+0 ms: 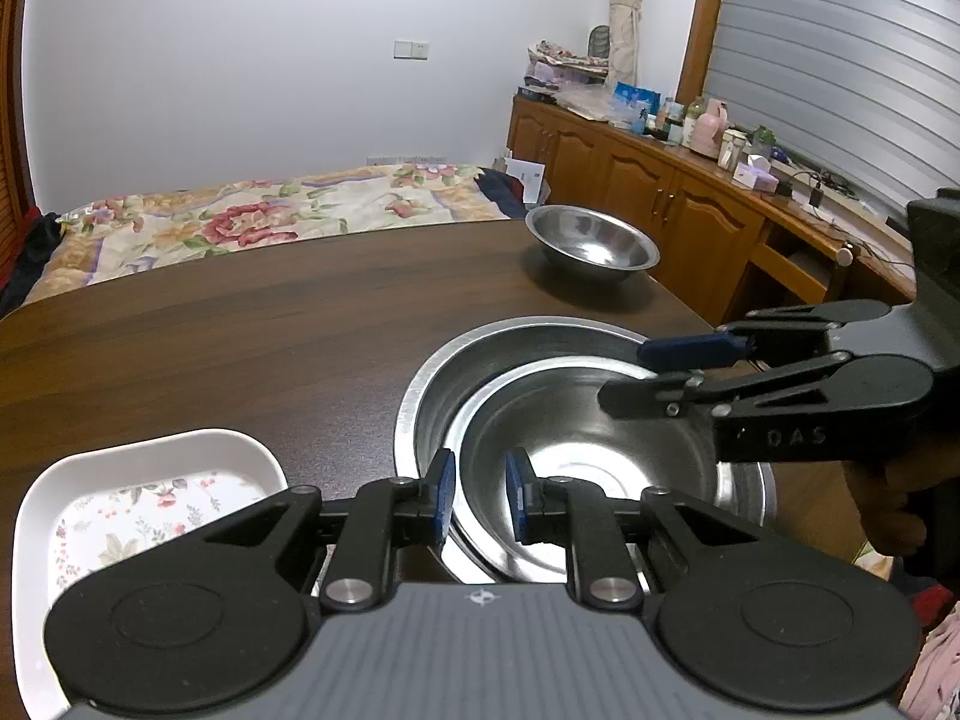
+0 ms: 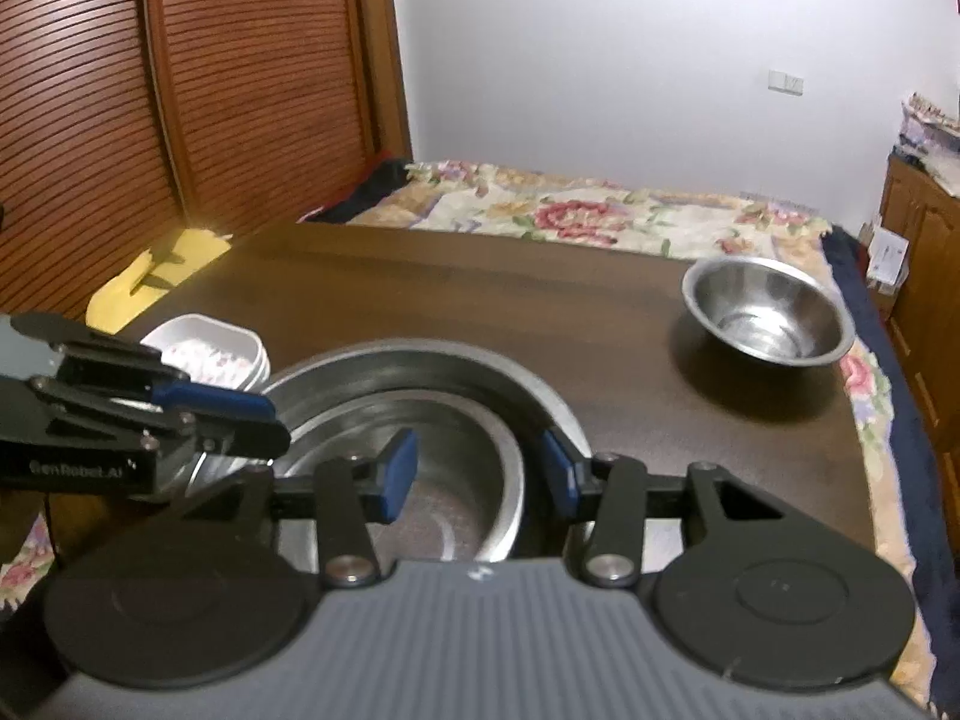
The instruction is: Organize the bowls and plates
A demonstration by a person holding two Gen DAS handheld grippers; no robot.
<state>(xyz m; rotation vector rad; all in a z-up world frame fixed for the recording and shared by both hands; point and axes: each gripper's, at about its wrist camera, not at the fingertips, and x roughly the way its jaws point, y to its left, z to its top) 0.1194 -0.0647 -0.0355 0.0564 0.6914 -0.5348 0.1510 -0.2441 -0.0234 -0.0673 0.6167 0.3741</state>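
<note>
A large steel basin (image 1: 420, 372) sits on the dark wooden table (image 1: 240, 330) with a smaller steel bowl (image 1: 576, 468) nested off-centre inside it. My left gripper (image 1: 480, 498) is open by a narrow gap, and the inner bowl's near rim runs between its blue pads. My right gripper (image 2: 477, 471) is open wide, straddling the opposite rim of the inner bowl (image 2: 456, 516), with one finger between bowl and basin (image 2: 420, 354). A third steel bowl (image 1: 591, 246) stands alone at the table's far right. A white floral dish (image 1: 150, 480) lies to the left.
The white dishes (image 2: 210, 348) look stacked beside the basin. A yellow cloth (image 2: 156, 276) lies at the table's far left corner. Behind the table is a bed with a floral cover (image 1: 240, 222). A wooden cabinet (image 1: 660, 192) with clutter runs along the right.
</note>
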